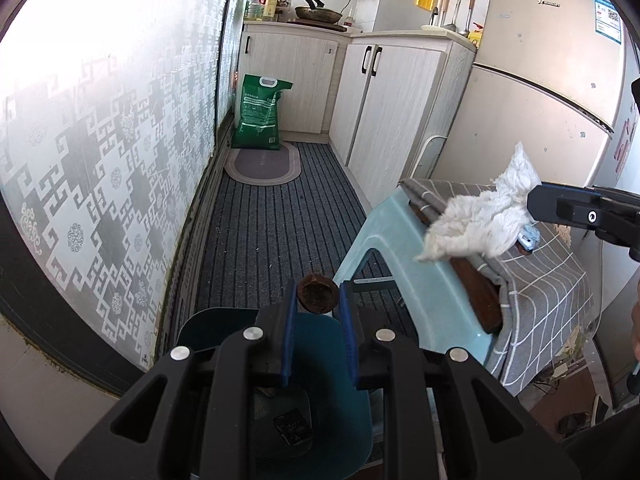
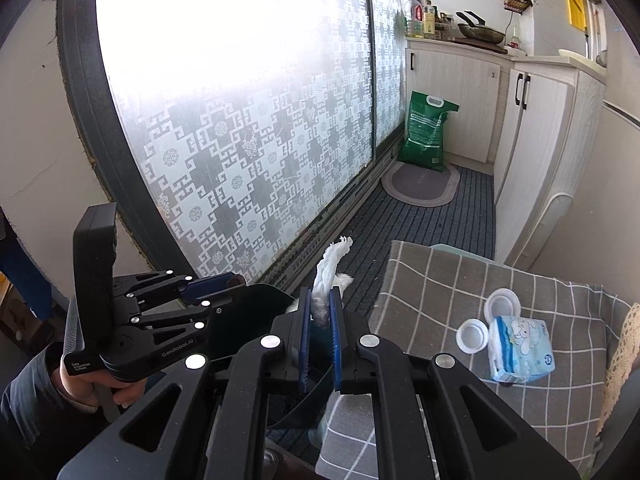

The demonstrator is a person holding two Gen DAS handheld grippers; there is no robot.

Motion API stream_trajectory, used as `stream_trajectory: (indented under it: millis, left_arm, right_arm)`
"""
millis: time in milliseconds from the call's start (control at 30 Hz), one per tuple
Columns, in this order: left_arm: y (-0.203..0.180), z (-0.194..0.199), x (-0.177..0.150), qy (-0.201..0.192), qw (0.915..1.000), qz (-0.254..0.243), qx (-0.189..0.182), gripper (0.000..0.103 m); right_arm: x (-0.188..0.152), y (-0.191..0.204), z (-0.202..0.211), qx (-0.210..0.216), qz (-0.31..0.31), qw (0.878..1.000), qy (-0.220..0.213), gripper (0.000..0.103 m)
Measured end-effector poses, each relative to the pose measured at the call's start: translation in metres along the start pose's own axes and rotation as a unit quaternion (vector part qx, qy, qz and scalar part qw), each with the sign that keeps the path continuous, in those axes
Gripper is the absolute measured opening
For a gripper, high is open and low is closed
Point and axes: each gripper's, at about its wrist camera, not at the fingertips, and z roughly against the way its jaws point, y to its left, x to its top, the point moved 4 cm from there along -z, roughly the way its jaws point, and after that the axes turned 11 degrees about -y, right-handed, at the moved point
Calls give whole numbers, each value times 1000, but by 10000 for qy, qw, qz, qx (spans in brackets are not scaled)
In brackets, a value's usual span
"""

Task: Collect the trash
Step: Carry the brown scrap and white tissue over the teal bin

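Note:
My left gripper [image 1: 319, 290] is shut on a round brown husk [image 1: 316, 298], which hangs over the open teal bin [image 1: 340, 360] below it. A small dark packet [image 1: 292, 426] lies at the bin's bottom. In the right wrist view my right gripper [image 2: 320, 292] is shut on a crumpled white tissue [image 2: 326, 276] that sticks up between the blue pads. The left wrist view shows that same tissue [image 1: 476, 220] held by the right gripper [image 1: 534, 200] above the stool's corner. The left gripper [image 2: 236, 279] sits to the right gripper's left, over the dark bin [image 2: 260, 308].
A light blue plastic stool [image 1: 420, 292] carries a grey checked cloth [image 2: 460, 292] with a tissue pack [image 2: 520, 354] and two white lids [image 2: 472, 334] on it. A patterned glass door [image 1: 100, 160] runs along the left. Farther off stand a green sack [image 1: 260, 112], cabinets [image 1: 384, 96] and a fridge [image 1: 540, 92].

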Motion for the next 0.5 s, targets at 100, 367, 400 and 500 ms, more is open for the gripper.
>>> stream_trajectory:
  millis: [100,367,400,500]
  left_arm:
    - [12,0,-9,105,9999,-16,91,22]
    - [42,2,-26,315,9992,92,246,22]
    - [44,2,-29,344,9990,110,244,22]
    - [48,-1,-37,454,9986,108,265,22]
  right_arm:
    - [-2,12,-14,86,61,9999,108,9]
    - [-16,27,-42,135,227,9987,442,9]
    - [-17,29,-45,145,236,9985,482,9]
    - [-23,32,-55,162,265,9977,608,9]
